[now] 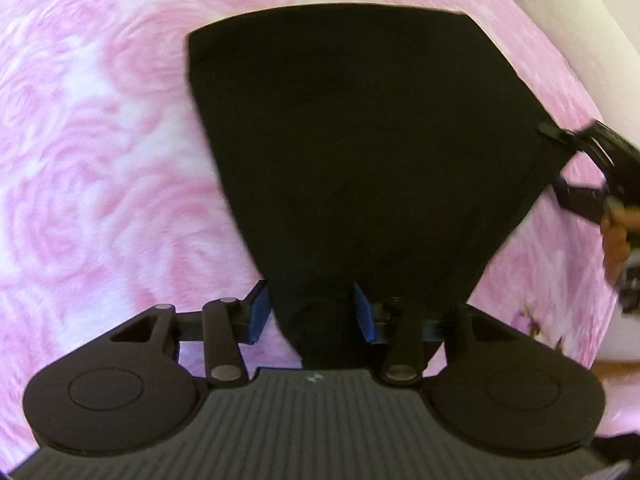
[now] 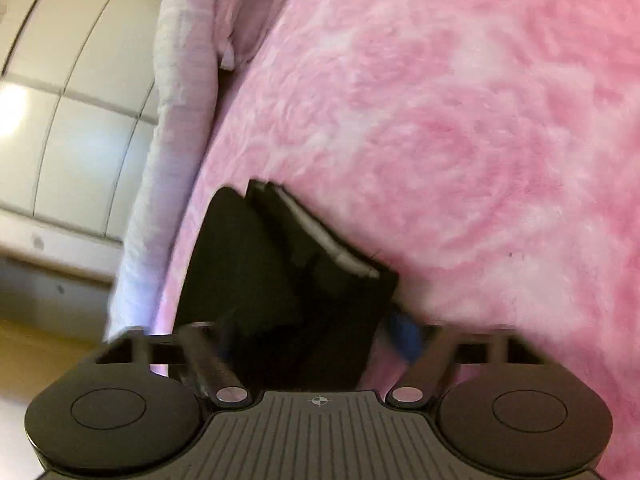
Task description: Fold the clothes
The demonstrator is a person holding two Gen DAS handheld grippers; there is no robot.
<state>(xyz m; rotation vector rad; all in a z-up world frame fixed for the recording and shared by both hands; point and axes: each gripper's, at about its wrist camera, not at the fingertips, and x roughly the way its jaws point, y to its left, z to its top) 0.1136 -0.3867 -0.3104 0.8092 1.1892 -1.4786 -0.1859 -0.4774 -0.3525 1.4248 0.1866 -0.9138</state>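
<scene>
A black garment (image 1: 360, 140) lies folded flat on the pink blanket, wide at the far end and narrowing toward me. Its near corner runs between the blue pads (image 1: 260, 312) of my left gripper (image 1: 314, 312), whose jaws stand apart and do not squeeze the cloth. My right gripper (image 1: 554, 160) is at the garment's right corner with its fingers spread. In the right wrist view the black garment (image 2: 260, 272), with a white strip along one fold, lies between the parted fingers of the right gripper (image 2: 310, 340).
The pink rose-patterned blanket (image 1: 100, 160) (image 2: 460, 120) covers the bed on all sides of the garment. The bed's white edge (image 2: 176, 120) drops to a pale tiled floor (image 2: 60, 140). A hand (image 1: 616, 236) holds the right gripper.
</scene>
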